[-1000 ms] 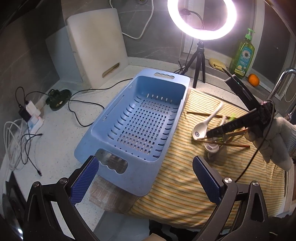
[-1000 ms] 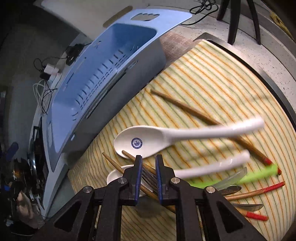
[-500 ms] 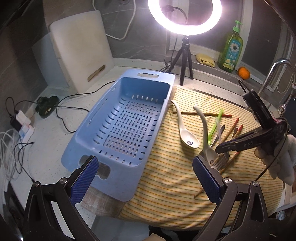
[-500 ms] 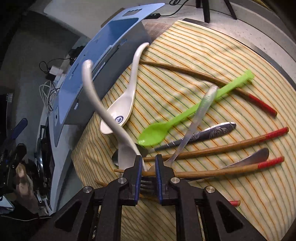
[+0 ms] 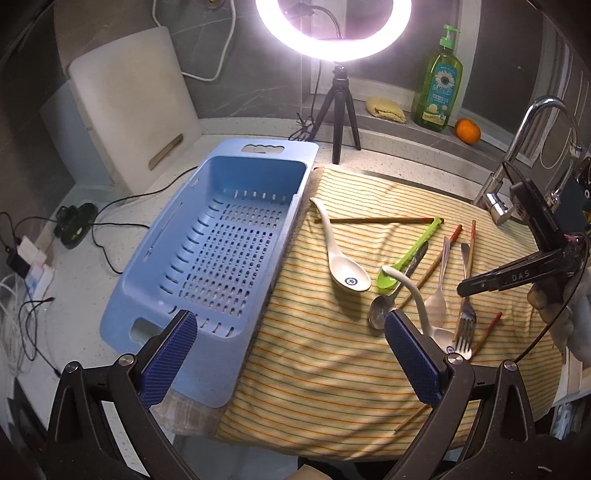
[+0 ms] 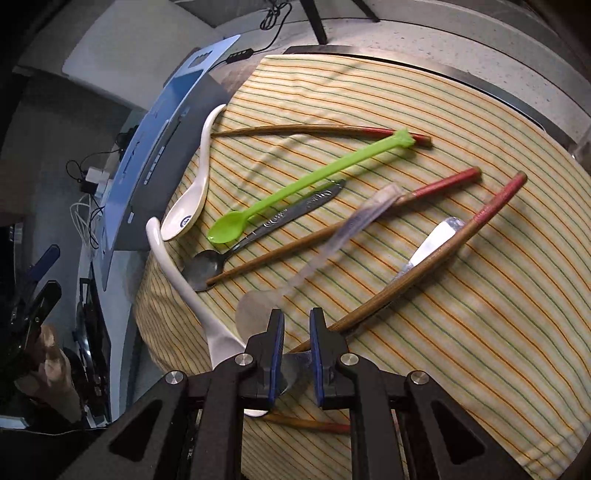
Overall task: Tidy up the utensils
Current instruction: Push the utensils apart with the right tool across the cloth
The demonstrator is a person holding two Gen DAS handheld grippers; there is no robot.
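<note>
Inspector A: Right gripper (image 6: 297,334)?
Inspector B: Jaws nearly closed over the metal fork (image 5: 466,314), tines down on the striped cloth (image 5: 332,369); whether the pads clamp it, cannot tell.
Inspector A: Left gripper (image 5: 291,354)?
Inspector B: Jaws wide apart, nothing held, above the blue drainer basket (image 5: 147,273) edge

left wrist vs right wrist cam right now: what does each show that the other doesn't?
Left wrist only: the ring light, dish soap bottle, orange, faucet, cutting board, the slotted inside of the blue basket, and the open left gripper.

Right wrist only: the right gripper close up, nearly shut, metal between its pads.

Both: the striped cloth, green spoon, white ceramic spoons, chopsticks and fork.
</note>
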